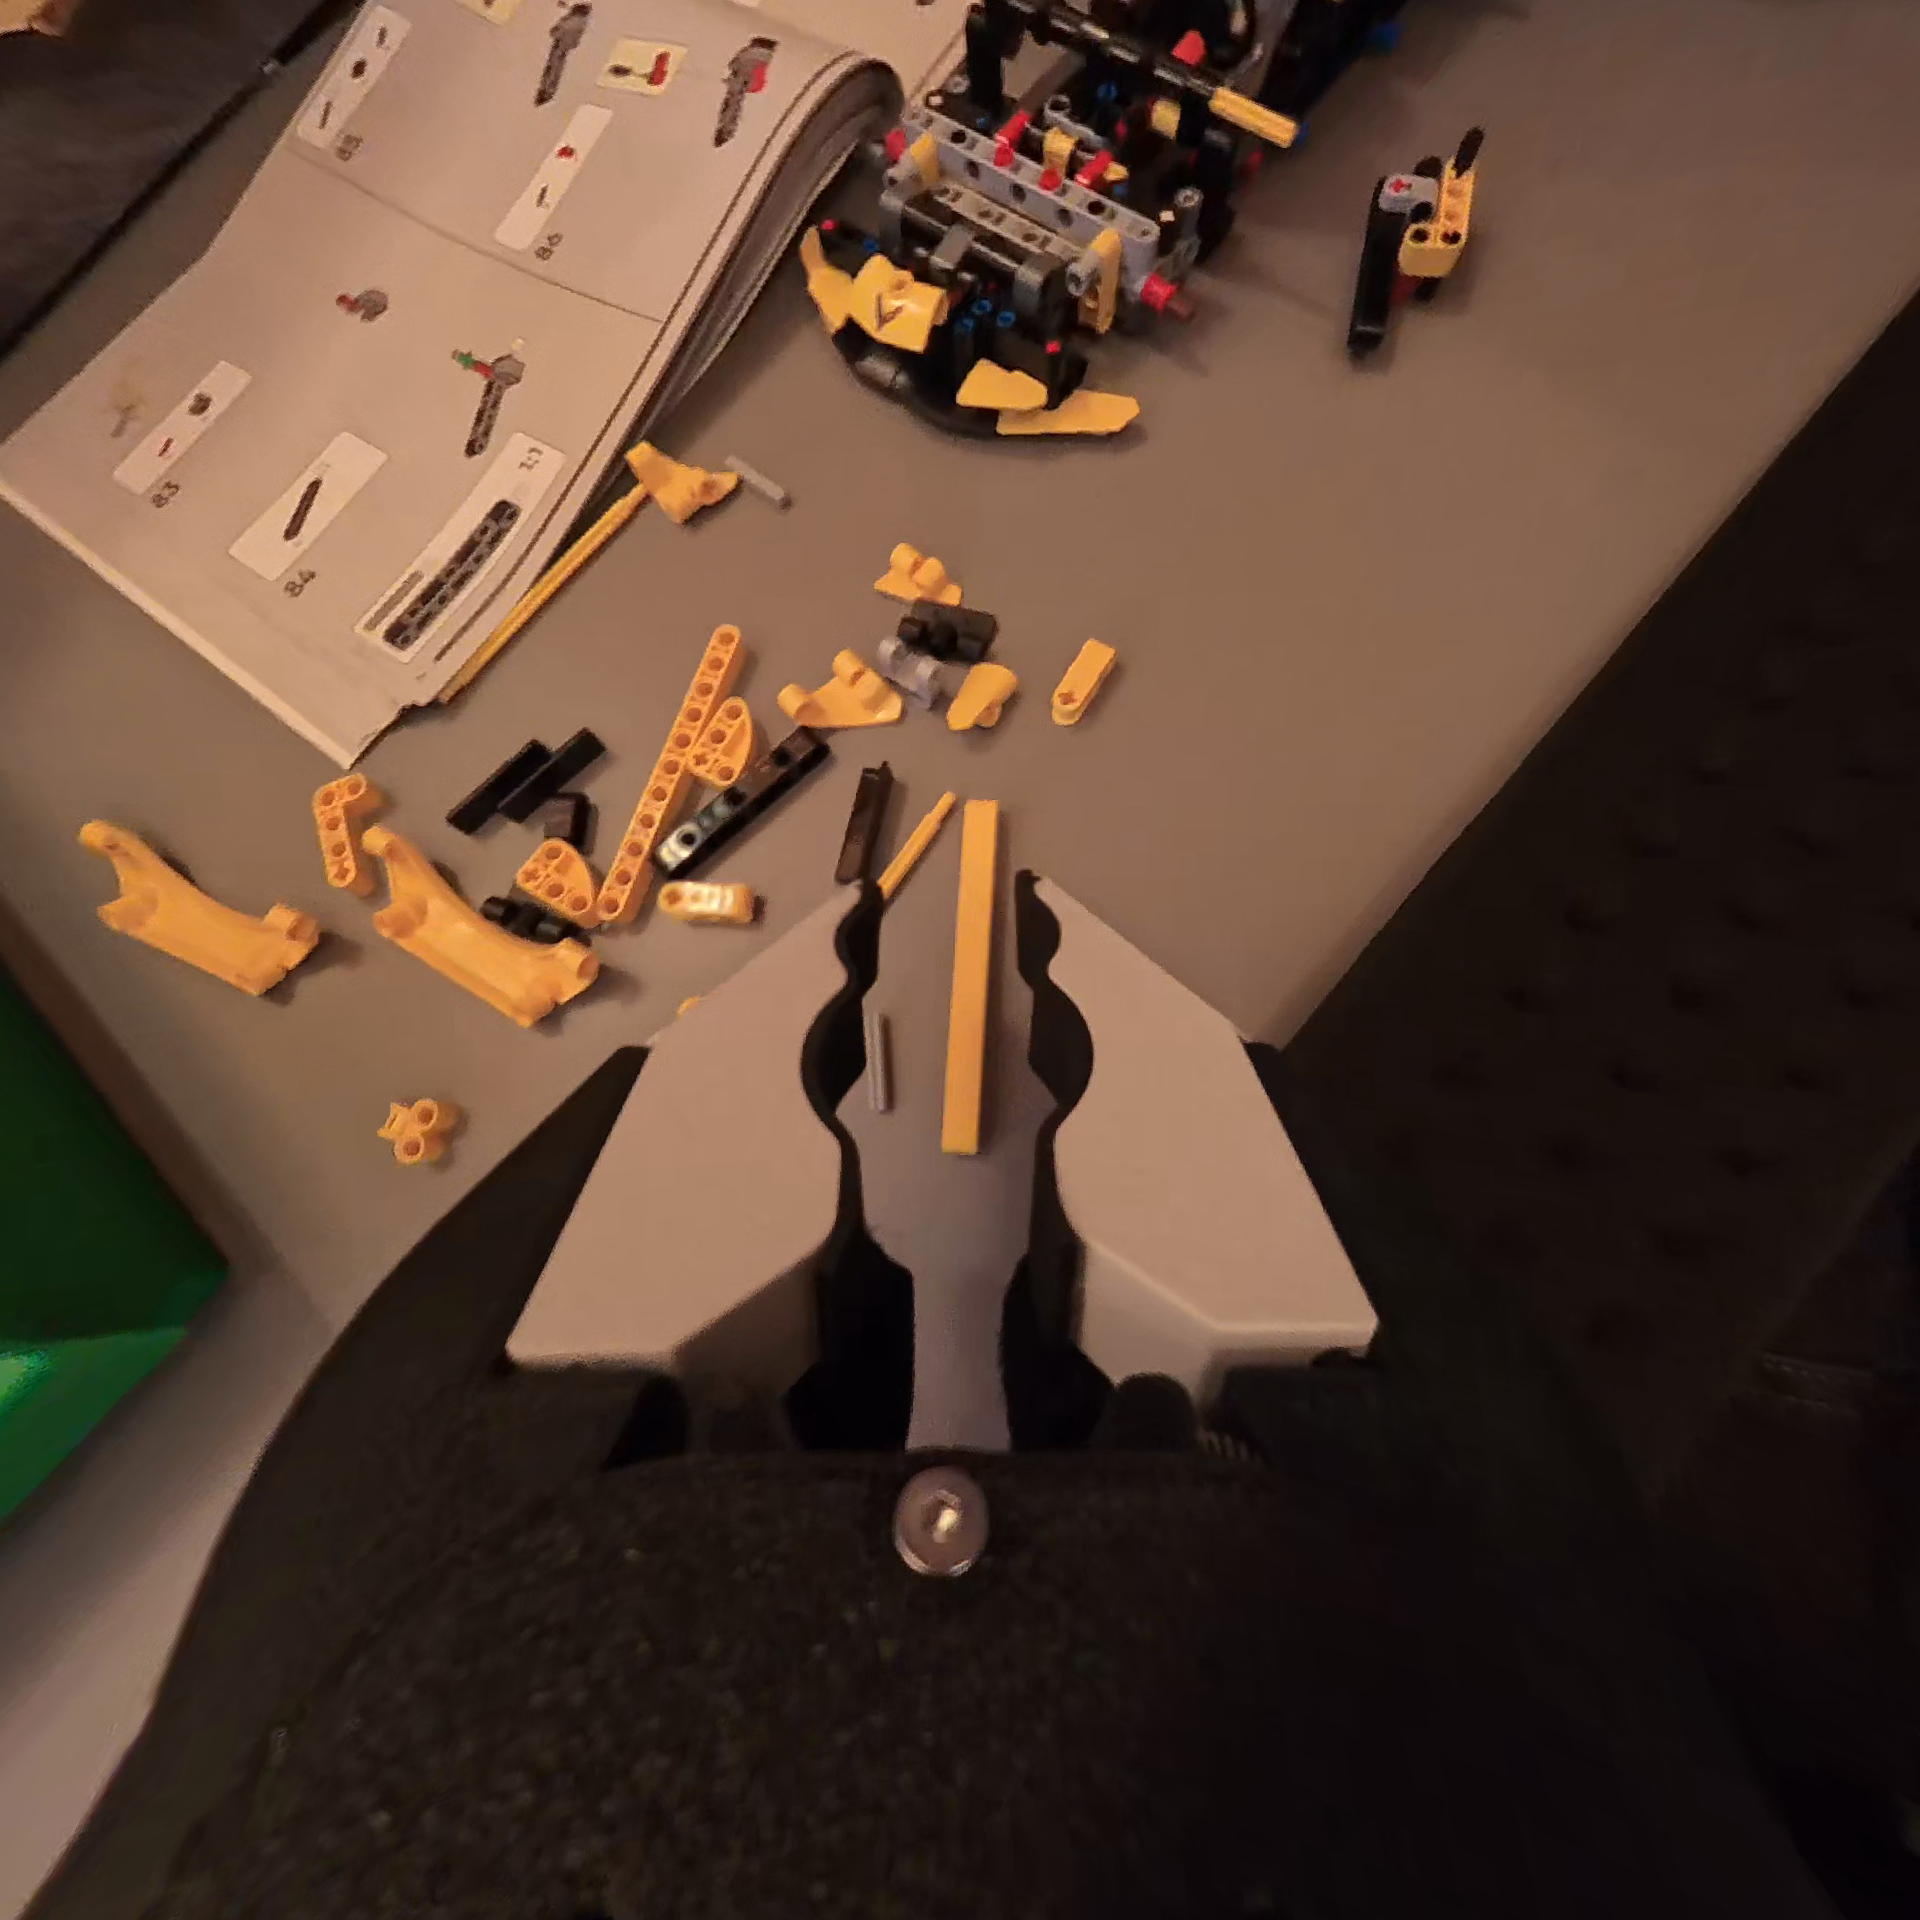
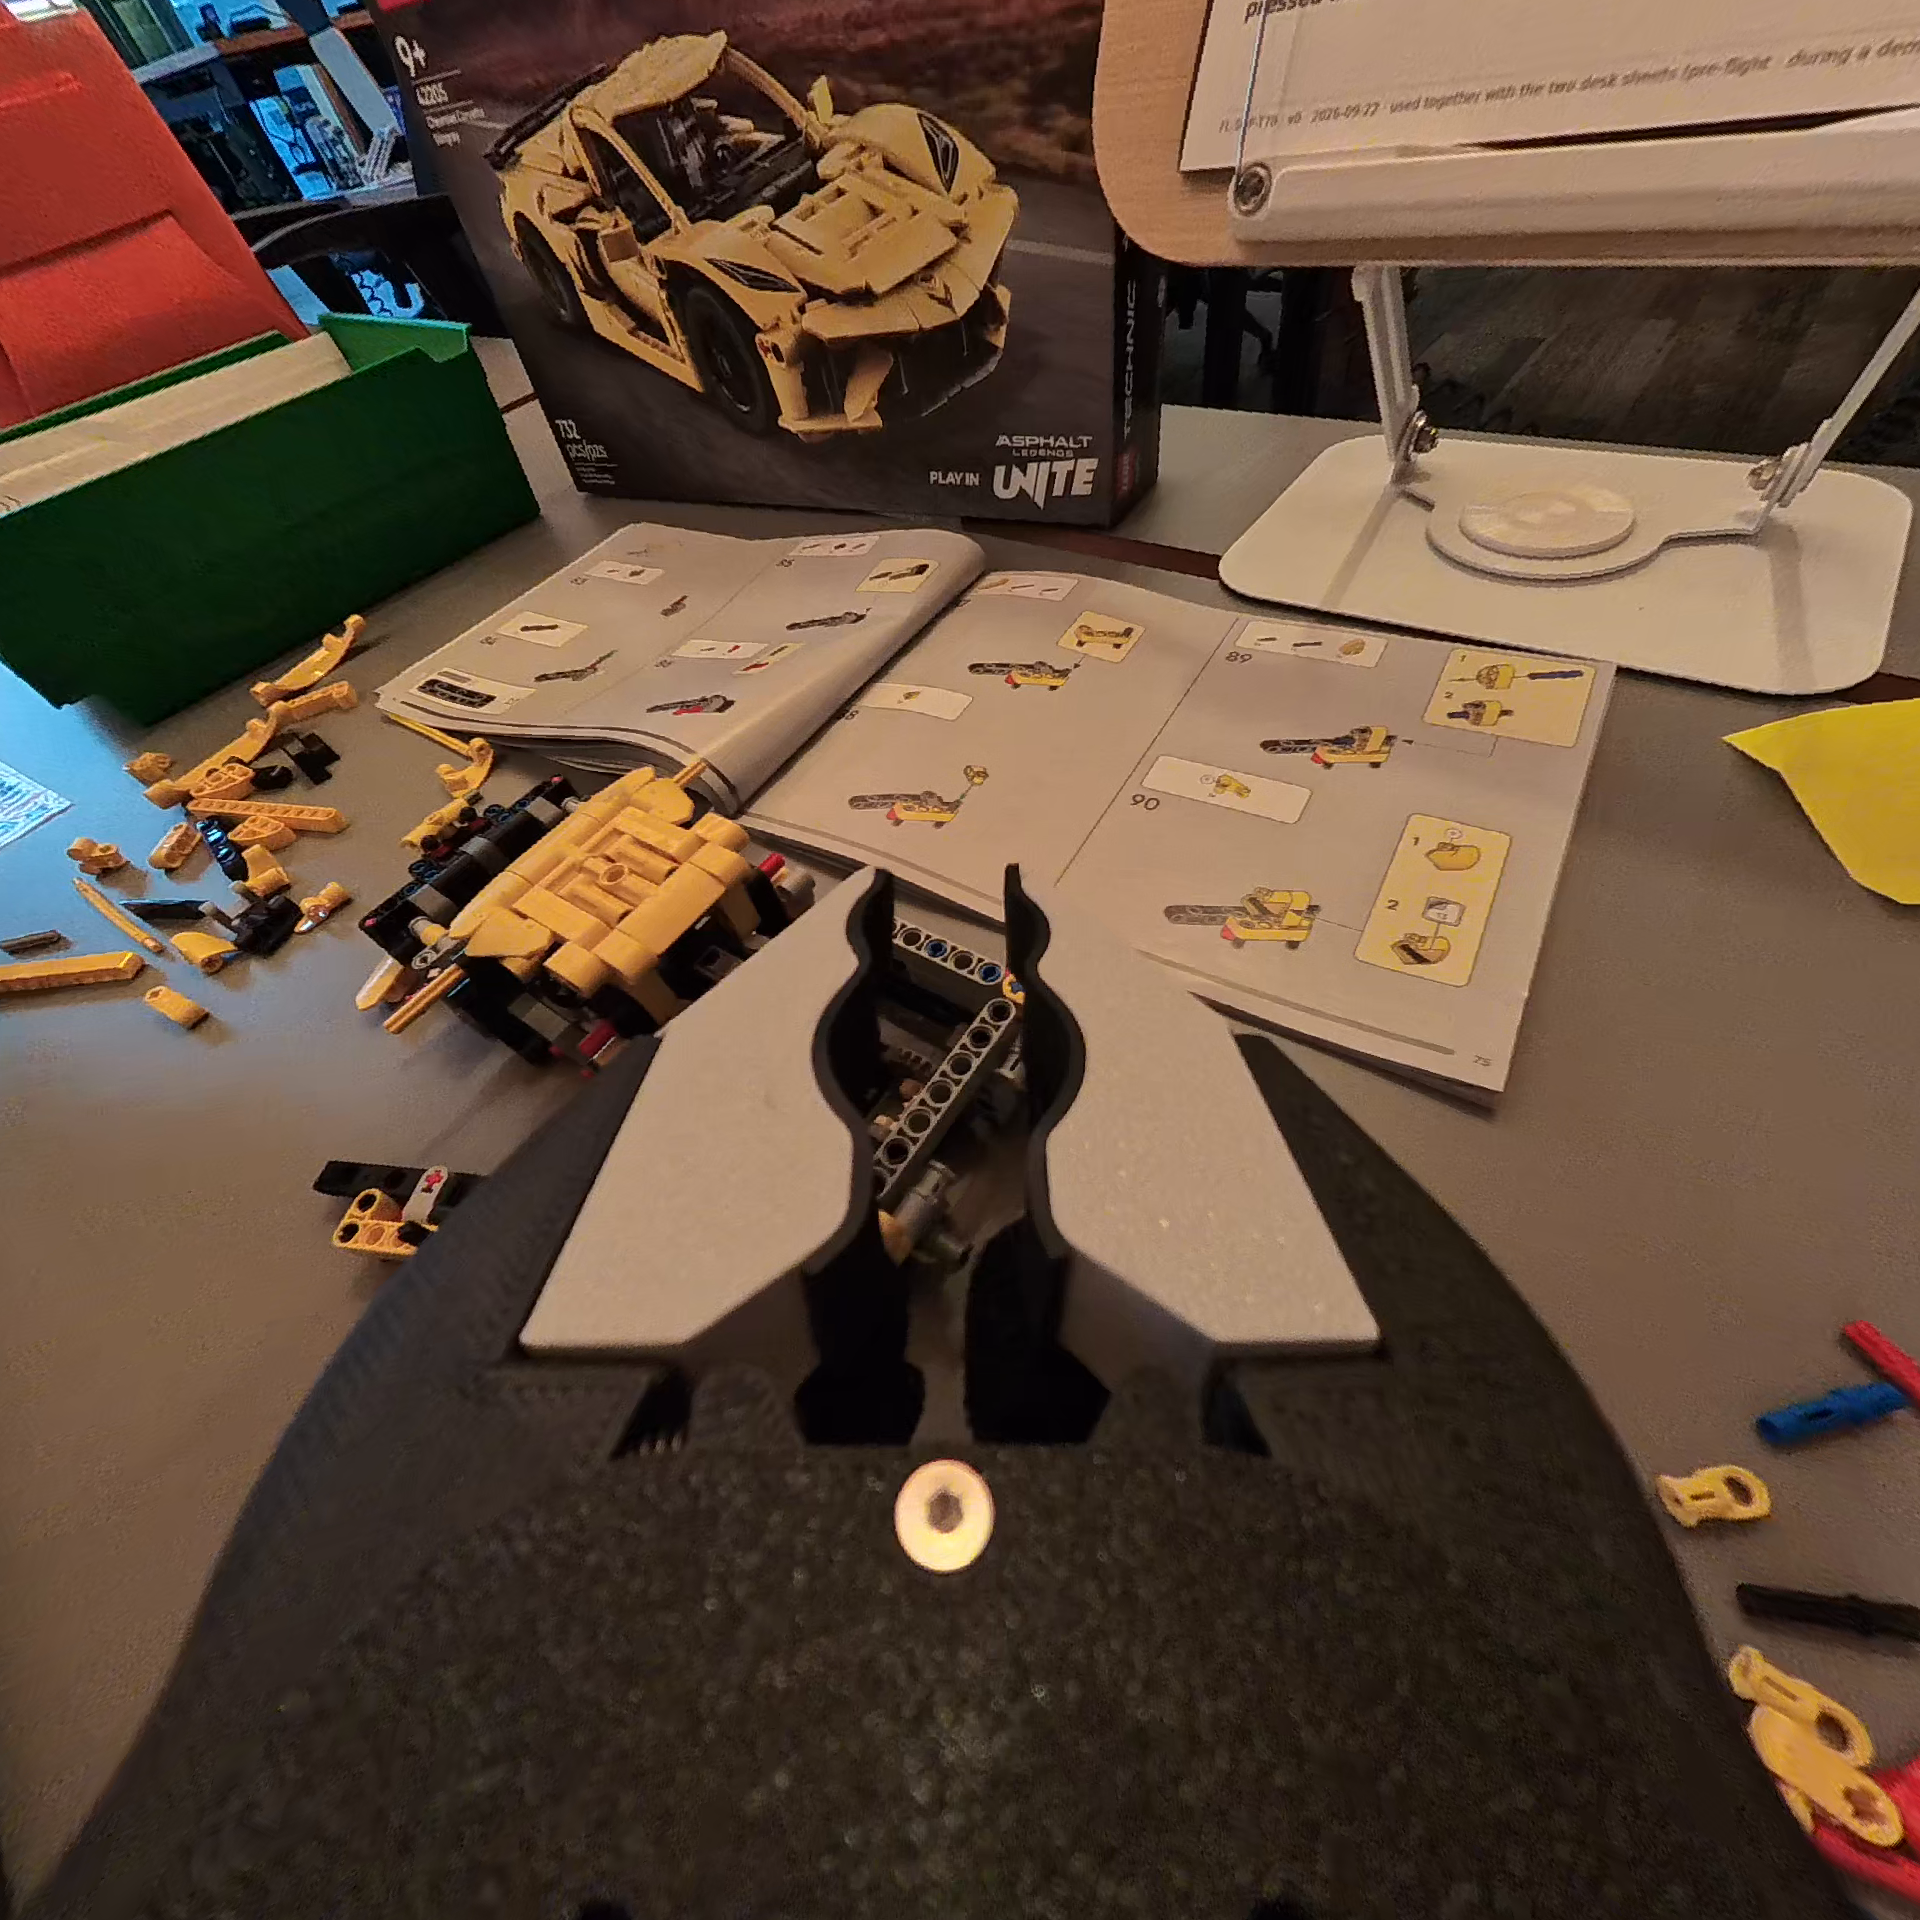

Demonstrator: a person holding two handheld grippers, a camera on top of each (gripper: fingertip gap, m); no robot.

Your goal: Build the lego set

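Both pairs of fingers are spread: the left gripper (image 1: 945,883) straddles a yellow bar (image 1: 971,977), the right gripper (image 2: 945,883) straddles the grey chassis beam (image 2: 951,1081).

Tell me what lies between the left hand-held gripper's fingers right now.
In the left wrist view, the left hand-held gripper is open over the table; a long yellow bar and a small grey pin lie between its fingers.

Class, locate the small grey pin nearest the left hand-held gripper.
In the left wrist view, the small grey pin lies on the table between the left hand-held gripper fingers, left of the long yellow strip.
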